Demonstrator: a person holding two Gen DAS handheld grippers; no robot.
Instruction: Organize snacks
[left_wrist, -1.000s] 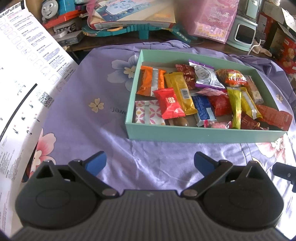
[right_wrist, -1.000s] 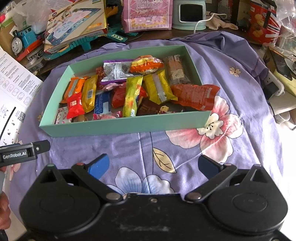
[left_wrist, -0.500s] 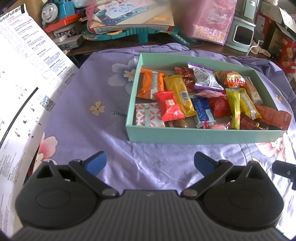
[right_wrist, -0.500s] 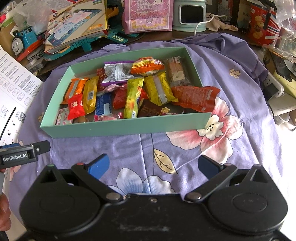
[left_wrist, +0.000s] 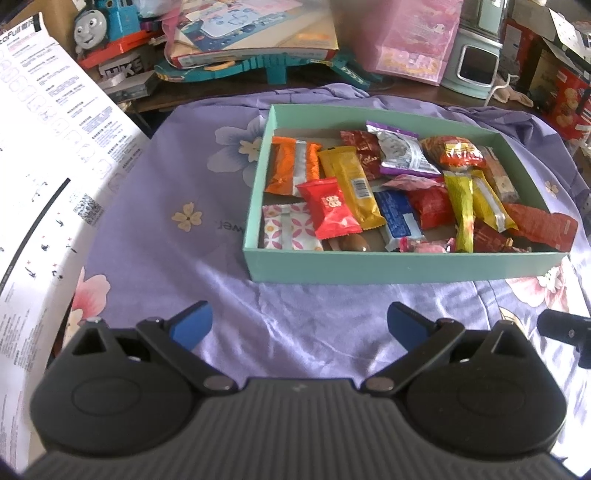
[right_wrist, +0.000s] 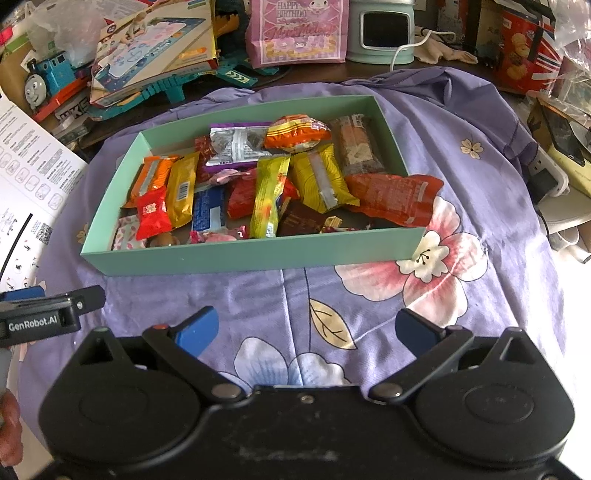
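I have both tools hovering over the purple flowered cloth (left_wrist: 155, 236) that covers the bench, short of the box and gripping nothing. My left tool (left_wrist: 299, 323) has its blue-tipped fingers spread wide apart, with only cloth between them. My right tool (right_wrist: 306, 326) is spread just as wide, above a leaf and blossom printed on the cloth. The mint-green box (right_wrist: 243, 254) sits ahead of both tools, near the middle of the cloth, and the snacks are all piled inside it. On my left wrist view I see an orange wafer pack (left_wrist: 293, 168) in the box's far left part, a red square packet (left_wrist: 328, 212) lying over a gold bar (left_wrist: 351, 184), and a pink patterned sachet (left_wrist: 290, 230) in the near left corner. A purple-edged silver packet (left_wrist: 400, 153) lies toward the back. On the right wrist view a long yellow-green stick pack (right_wrist: 267, 195) runs front to back near the middle, and a red-orange wrapper (right_wrist: 393, 197) hangs over the box's right wall. A printed instruction sheet (left_wrist: 44, 147) lies at the left, and a toy train (right_wrist: 44, 83) sits among the clutter behind.
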